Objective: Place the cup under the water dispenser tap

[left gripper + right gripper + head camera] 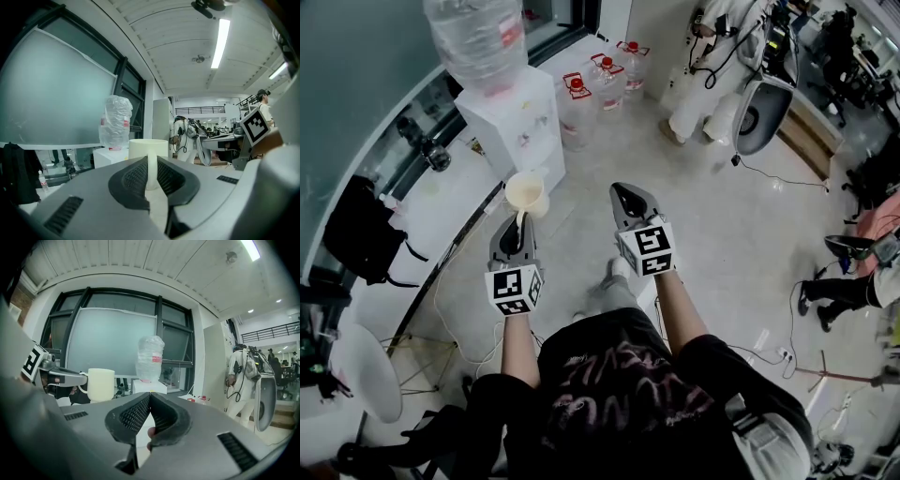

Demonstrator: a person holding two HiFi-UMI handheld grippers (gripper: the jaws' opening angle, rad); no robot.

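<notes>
A cream cup (527,194) hangs in the air in front of the white water dispenser (520,122), still short of its front. My left gripper (521,225) is shut on the cup's handle; in the left gripper view the handle (151,171) runs down between the two dark pads, with the cup body (147,146) beyond them. An upturned clear bottle (478,42) tops the dispenser (108,157). My right gripper (628,192) is shut with nothing in it, level with the left, and its tips (150,397) meet. From its view the cup (101,384) is left of the dispenser (149,386).
Three spare water jugs (605,80) stand on the floor behind the dispenser. A person in white (703,84) stands by an office chair (759,112) at the back. A black bag (361,234) lies on the ledge at left. Cables trail on the floor (441,319).
</notes>
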